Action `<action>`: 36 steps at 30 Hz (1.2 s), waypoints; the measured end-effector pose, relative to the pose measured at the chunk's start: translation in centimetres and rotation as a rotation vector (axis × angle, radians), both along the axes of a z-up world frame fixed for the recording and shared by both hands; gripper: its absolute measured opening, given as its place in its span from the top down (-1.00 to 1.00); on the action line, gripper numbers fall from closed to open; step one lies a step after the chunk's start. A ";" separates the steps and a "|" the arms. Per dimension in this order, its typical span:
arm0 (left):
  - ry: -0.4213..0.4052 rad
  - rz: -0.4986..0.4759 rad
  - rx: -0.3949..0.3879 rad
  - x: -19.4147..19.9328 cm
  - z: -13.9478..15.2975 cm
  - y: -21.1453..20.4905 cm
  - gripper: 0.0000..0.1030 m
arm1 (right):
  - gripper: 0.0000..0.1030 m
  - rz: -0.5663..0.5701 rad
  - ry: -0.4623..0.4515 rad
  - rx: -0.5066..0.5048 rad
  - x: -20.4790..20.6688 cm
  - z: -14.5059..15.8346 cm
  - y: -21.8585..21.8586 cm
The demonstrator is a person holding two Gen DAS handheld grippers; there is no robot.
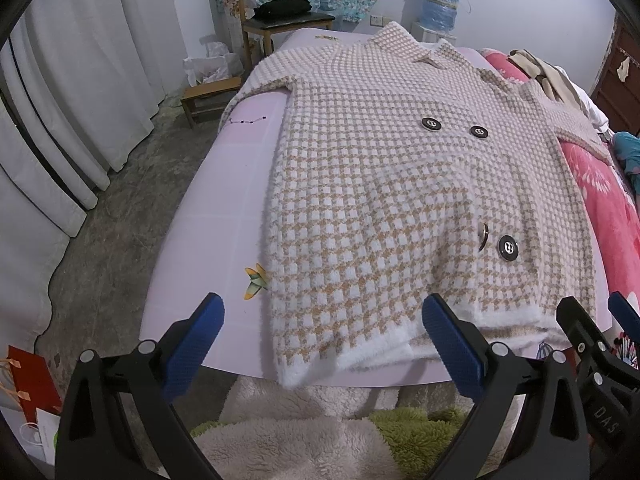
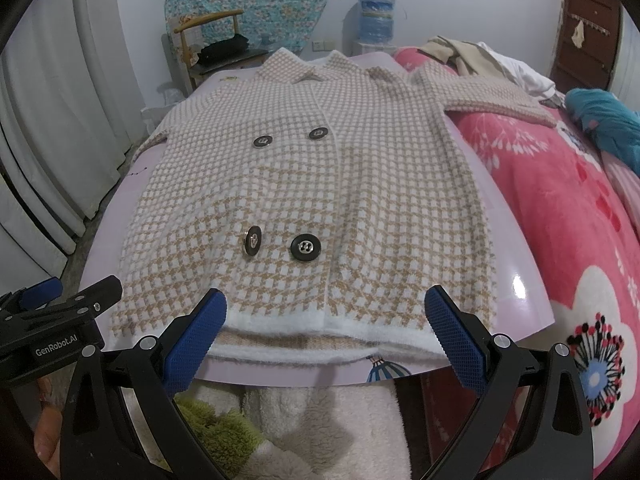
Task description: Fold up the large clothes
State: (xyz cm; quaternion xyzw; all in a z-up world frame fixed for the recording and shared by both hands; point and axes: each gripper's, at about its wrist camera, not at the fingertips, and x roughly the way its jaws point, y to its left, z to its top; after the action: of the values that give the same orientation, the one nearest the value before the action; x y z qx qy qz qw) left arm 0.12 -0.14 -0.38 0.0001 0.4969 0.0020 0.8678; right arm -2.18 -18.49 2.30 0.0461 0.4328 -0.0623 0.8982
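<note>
A beige-and-white checked coat (image 1: 400, 200) (image 2: 312, 192) with black buttons lies flat, front up, on a pale lilac board (image 1: 216, 240) (image 2: 516, 248). Its collar points away from me and its white fuzzy hem hangs at the near edge. One sleeve runs out to the right over a pink blanket (image 2: 576, 208). My left gripper (image 1: 324, 344) hovers open just before the hem's left corner. My right gripper (image 2: 326, 338) is open too, its blue pads straddling the hem's middle without touching it. Each gripper shows at the edge of the other's view.
A wooden chair (image 1: 280, 12) with a black item, a low stool (image 1: 208, 98) and white curtains (image 1: 60, 120) stand to the left. A water bottle (image 2: 376, 16) and a brown door (image 2: 588, 32) are at the back. Loose clothes (image 2: 480, 56) lie on the pink blanket. A fluffy garment (image 2: 320, 420) is below me.
</note>
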 end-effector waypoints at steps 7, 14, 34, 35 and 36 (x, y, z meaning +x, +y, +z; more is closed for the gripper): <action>-0.003 0.003 0.000 0.0 0.1 0.1 -0.89 | -0.85 0.002 -0.002 0.001 0.3 0.1 0.0; -0.003 0.005 0.000 0.0 0.2 0.2 -0.89 | -0.85 0.001 -0.005 0.001 0.2 0.4 -0.1; 0.005 0.007 0.000 0.2 0.0 0.6 -0.89 | -0.85 0.003 -0.007 -0.004 0.2 0.6 0.0; 0.005 0.007 0.000 0.2 0.0 0.6 -0.89 | -0.85 0.003 -0.008 -0.004 0.2 0.7 0.0; 0.003 0.007 0.000 0.1 0.0 0.6 -0.89 | -0.85 0.003 -0.009 -0.005 0.3 0.7 0.0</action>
State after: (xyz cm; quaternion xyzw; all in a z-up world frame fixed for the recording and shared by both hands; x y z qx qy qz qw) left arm 0.26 0.45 -0.42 -0.0016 0.4981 0.0052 0.8671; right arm -1.87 -18.52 3.01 0.0436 0.4287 -0.0619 0.9003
